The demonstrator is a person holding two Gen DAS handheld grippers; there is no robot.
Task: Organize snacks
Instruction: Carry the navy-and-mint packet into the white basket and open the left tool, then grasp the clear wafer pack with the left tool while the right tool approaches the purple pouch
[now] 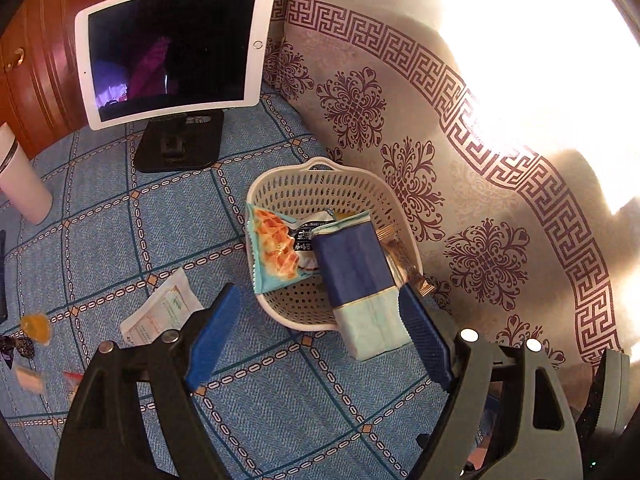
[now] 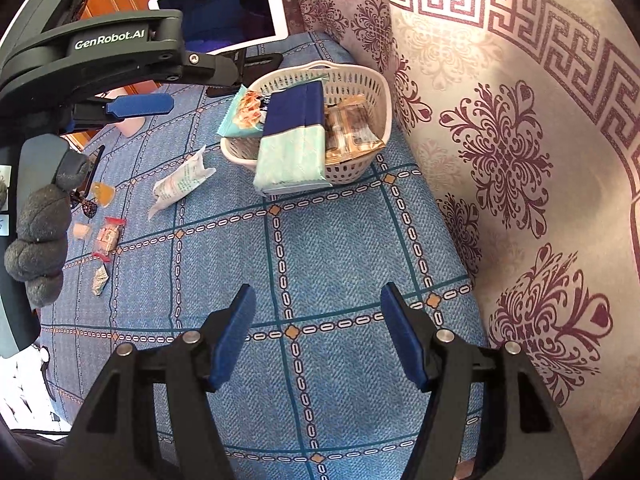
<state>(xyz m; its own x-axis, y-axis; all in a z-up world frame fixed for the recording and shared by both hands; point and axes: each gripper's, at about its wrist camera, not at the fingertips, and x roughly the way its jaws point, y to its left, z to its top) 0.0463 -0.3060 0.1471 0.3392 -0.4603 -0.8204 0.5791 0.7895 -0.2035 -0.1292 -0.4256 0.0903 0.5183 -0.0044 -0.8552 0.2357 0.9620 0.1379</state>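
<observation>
Blue-padded left gripper (image 1: 316, 316) jaws wide, nothing between pads; long navy-and-mint snack pack (image 1: 360, 280) leans over near rim of cream perforated plastic basket (image 1: 320, 184), right pad just beside it. Right gripper (image 2: 318, 332) jaws moderately apart, empty, over blue checked tablecloth (image 2: 340, 260). Basket sits at cloth's far edge by patterned curtain (image 1: 460, 160). White sachet (image 2: 180, 184) and small wrapped sweets (image 2: 106, 236) lie towards left edge; basket's lower contents hidden.

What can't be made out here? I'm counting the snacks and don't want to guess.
- Basket floor, left wrist view: hidden by the waffle pack and the blue pack.
- Small sweets at the left, right wrist view: too small to identify.
- White bottle, left wrist view: cut by the frame edge.
</observation>
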